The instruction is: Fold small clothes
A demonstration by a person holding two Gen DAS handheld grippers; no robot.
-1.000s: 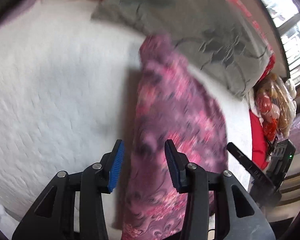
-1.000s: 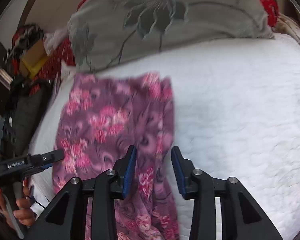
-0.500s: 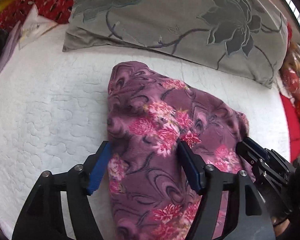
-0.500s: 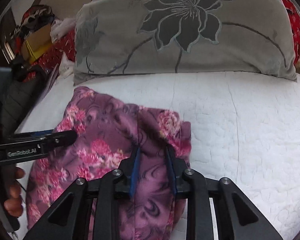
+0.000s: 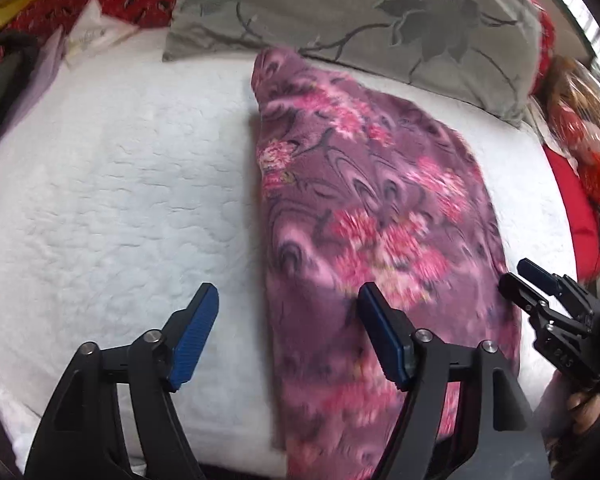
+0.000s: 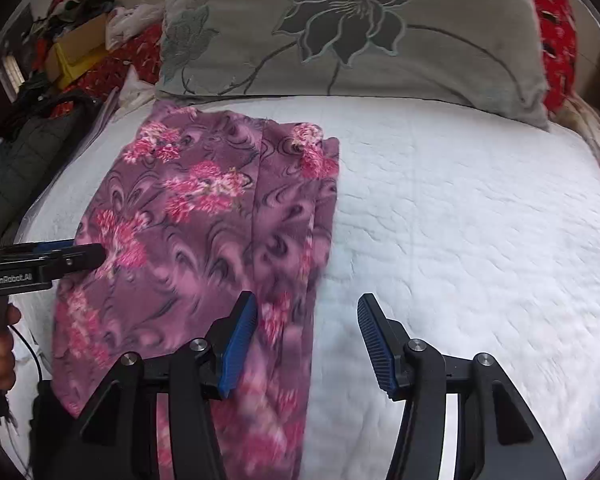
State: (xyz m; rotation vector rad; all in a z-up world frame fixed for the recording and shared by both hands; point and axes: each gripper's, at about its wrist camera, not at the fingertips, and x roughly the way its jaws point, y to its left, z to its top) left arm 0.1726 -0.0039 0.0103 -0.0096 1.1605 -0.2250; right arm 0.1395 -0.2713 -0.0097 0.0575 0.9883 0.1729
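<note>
A purple garment with pink flowers [image 5: 372, 216] lies folded lengthwise on the white quilted bed [image 5: 120, 200]. My left gripper [image 5: 290, 334] hovers over its near left edge. Its jaws are opening; the cloth edge lies between them and the pads do not press it. In the right wrist view the garment [image 6: 204, 208] stretches away from the camera. My right gripper [image 6: 306, 338] is over its near right edge, jaws opening, with cloth under the left pad only. Each view also shows the other gripper: the right gripper [image 5: 540, 292] and the left gripper [image 6: 60, 258], held by a hand [image 6: 0, 352].
A grey pillow with a flower pattern [image 6: 360, 32] lies across the head of the bed, just beyond the garment. Red bedding and a cardboard box [image 6: 80, 48] of clothes sit at the back left, with a dark jacket [image 6: 32, 152] beside the bed. White quilt [image 6: 480, 220] extends to the right.
The right gripper, pinched on a fold of the garment half a second ago, has let go and spread. The left jaws spread wider. Both grippers drew back and the garment lies flat.
</note>
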